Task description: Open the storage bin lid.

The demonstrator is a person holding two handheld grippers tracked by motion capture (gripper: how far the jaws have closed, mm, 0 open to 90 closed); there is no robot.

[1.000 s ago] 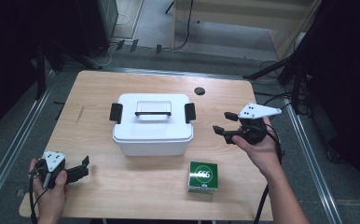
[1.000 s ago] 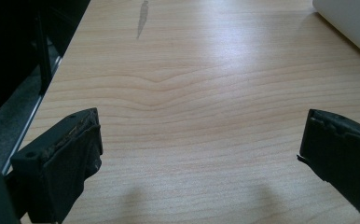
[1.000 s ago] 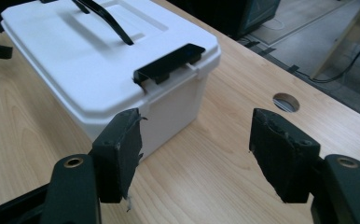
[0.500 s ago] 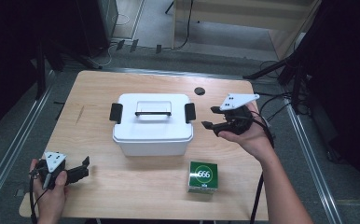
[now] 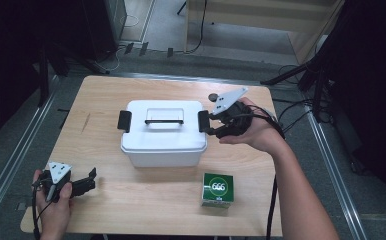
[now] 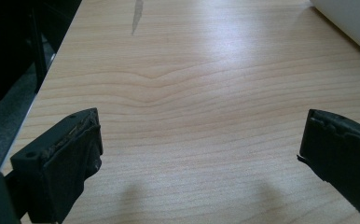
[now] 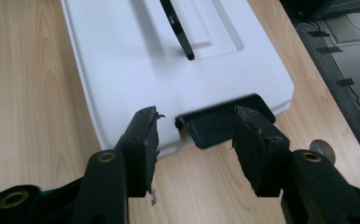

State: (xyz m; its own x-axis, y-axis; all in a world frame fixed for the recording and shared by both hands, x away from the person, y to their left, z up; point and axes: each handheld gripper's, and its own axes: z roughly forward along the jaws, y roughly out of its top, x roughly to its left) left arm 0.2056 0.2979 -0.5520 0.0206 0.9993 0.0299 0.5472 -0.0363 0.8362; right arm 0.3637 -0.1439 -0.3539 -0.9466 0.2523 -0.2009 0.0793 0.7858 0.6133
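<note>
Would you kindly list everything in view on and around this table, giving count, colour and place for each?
Table: one, light wood, centre.
Box: one, white, lid on, mid-table.
Latches: two, black, one on each end of the box.
Handle: one, black, lying in the lid's recess.
Carton: one, green, near edge, in front of the box.
Round disc: one, dark, far edge of the table.
Left gripper: one, black, open, near left corner.
Right gripper: one, black, open, at the box's right-hand latch, jaws just been closing.

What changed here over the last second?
The right gripper moved left across the table to the white box's right-end black latch, jaws closing partway, not gripping it. The left gripper, box and green carton stayed put.
</note>
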